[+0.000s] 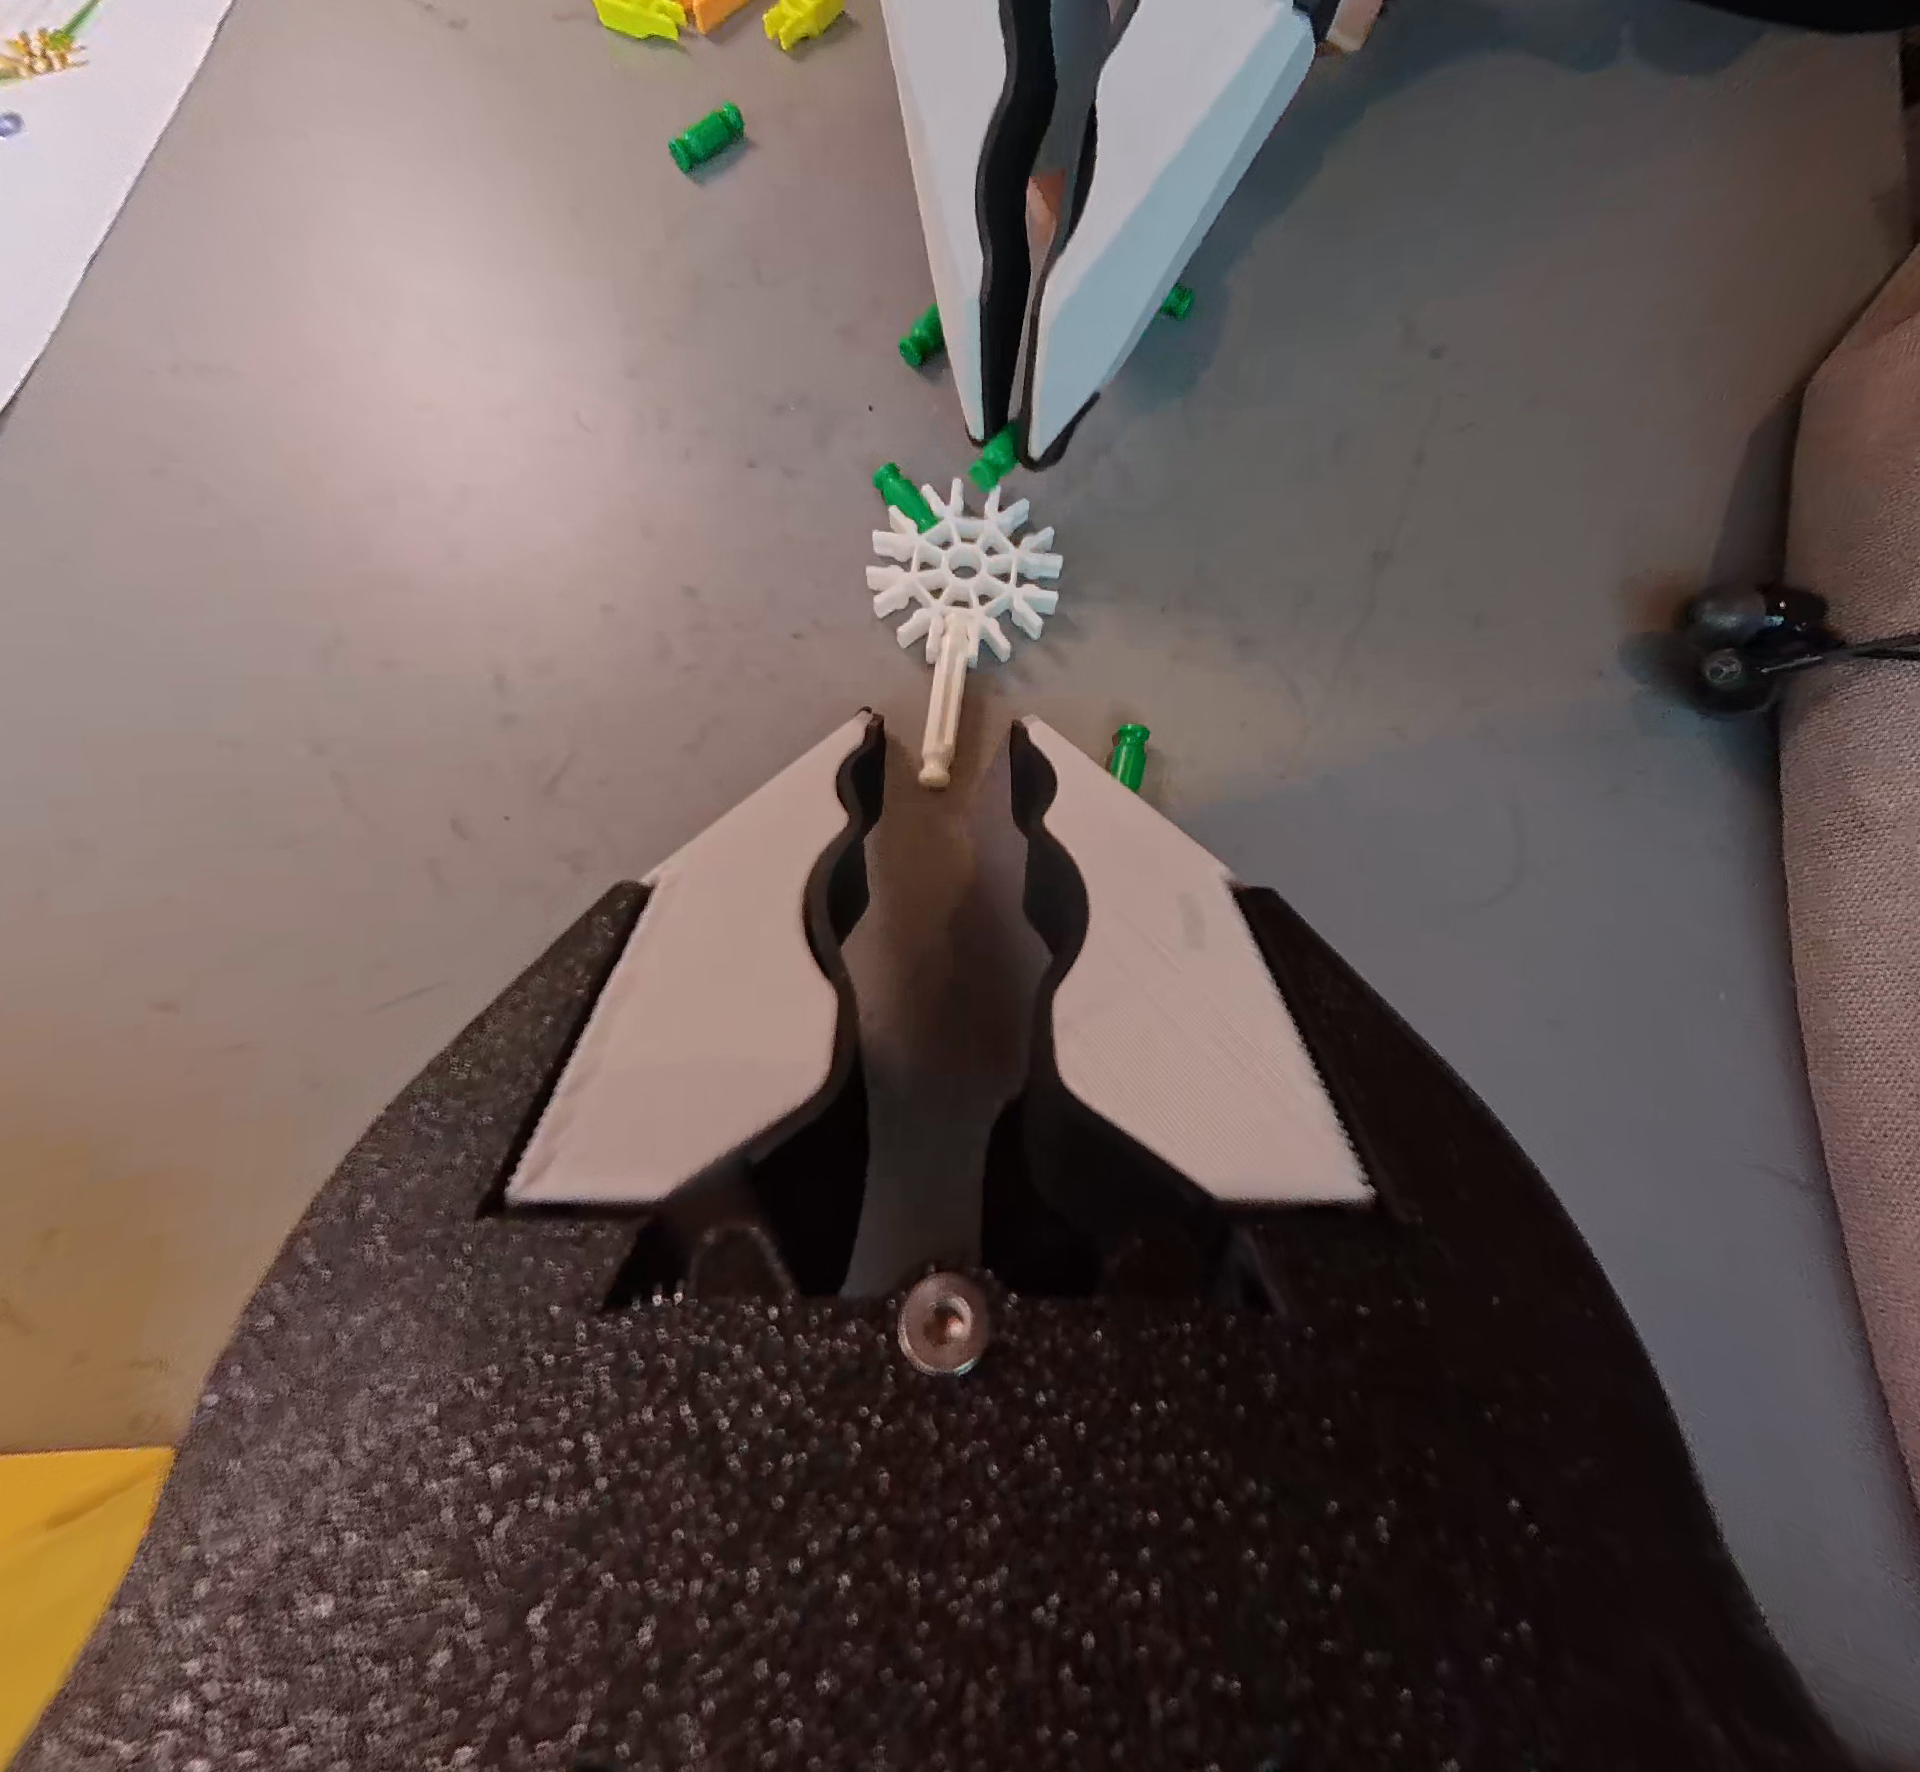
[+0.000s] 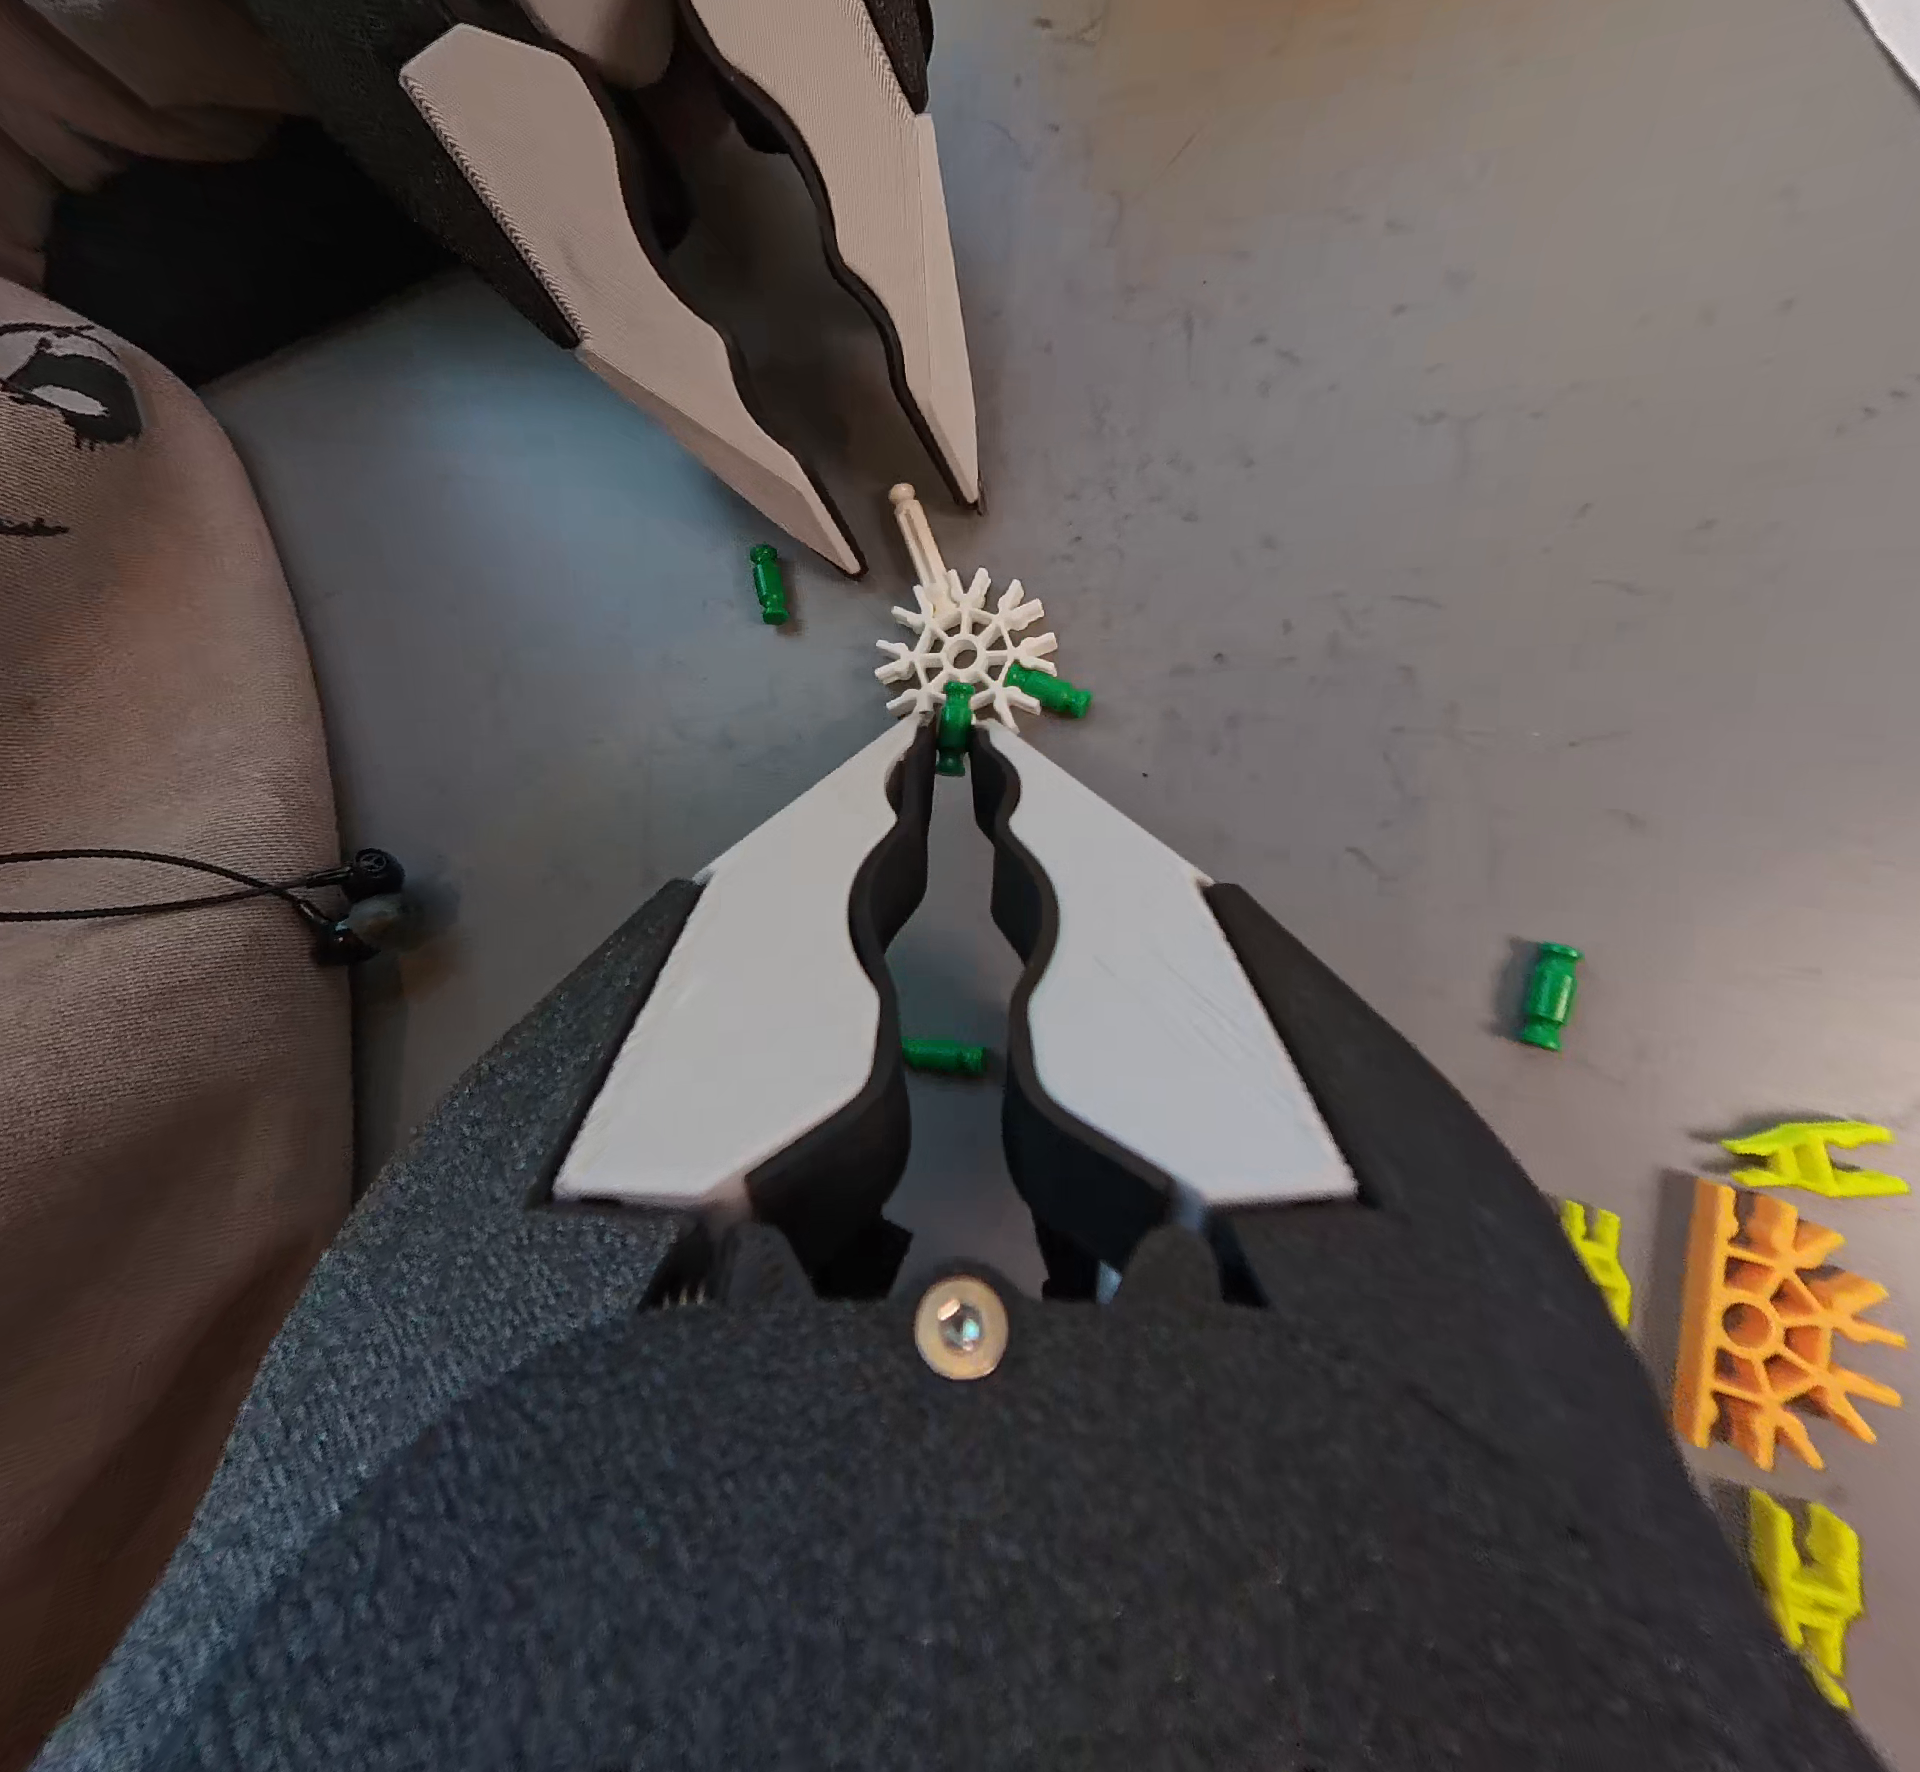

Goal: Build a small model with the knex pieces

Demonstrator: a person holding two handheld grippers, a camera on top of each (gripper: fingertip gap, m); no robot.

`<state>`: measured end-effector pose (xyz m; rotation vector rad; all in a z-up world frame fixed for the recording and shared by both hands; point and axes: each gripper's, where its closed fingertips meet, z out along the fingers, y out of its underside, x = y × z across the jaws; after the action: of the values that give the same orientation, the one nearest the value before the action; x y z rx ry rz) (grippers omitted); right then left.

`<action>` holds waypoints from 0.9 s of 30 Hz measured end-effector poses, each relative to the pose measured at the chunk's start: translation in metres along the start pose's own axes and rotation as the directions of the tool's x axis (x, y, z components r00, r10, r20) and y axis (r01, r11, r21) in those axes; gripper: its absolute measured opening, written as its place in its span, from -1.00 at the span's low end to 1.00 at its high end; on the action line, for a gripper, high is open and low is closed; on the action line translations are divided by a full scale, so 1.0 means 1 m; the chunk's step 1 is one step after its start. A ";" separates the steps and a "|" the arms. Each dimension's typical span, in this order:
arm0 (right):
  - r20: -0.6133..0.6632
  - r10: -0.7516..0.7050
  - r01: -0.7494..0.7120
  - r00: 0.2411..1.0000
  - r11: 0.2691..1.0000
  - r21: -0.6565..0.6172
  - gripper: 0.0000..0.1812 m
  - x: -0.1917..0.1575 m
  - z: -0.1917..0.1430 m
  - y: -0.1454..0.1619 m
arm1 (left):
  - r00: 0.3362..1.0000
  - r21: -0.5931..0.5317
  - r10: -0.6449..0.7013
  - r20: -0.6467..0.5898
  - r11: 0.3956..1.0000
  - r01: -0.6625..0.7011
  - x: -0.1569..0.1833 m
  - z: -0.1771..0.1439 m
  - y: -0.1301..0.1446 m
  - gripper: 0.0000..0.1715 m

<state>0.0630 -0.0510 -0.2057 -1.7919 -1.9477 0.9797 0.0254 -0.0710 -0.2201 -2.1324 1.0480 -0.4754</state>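
While R gripper (image 2: 951,746) pinches green rod (image 2: 952,723) | L gripper (image 1: 945,735) spread | loose rods (image 2: 769,586) nr.

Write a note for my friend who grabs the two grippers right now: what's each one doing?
Right gripper: shut on a green peg, its tip at the white snowflake wheel's rim.
Left gripper: open, around the free end of the white stick plugged into the wheel, not pinching it.
The wheel lies flat on the grey table. One green peg is already in the wheel.
Loose green pegs, an orange piece and yellow clips lie nearby.
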 end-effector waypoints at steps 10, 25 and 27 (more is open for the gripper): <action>-0.032 0.043 -0.043 0.999 0.999 -0.006 -0.95 0.008 0.003 0.002 | 0.984 -0.017 -0.103 0.143 0.994 0.107 -0.009 0.008 -0.007 -0.94; -0.081 0.007 -0.009 0.997 1.000 -0.030 -0.89 0.012 0.002 0.001 | 0.985 -0.016 -0.112 0.127 0.993 0.116 -0.007 0.007 -0.007 -0.93; -0.074 0.006 -0.006 0.997 1.000 -0.002 -0.92 0.012 -0.002 -0.004 | 0.986 -0.017 -0.112 0.127 0.993 0.115 -0.007 0.007 -0.007 -0.93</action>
<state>0.0592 -0.0384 -0.2042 -1.8099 -1.9008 0.9004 0.0291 -0.0598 -0.2202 -2.2209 0.8693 -0.3775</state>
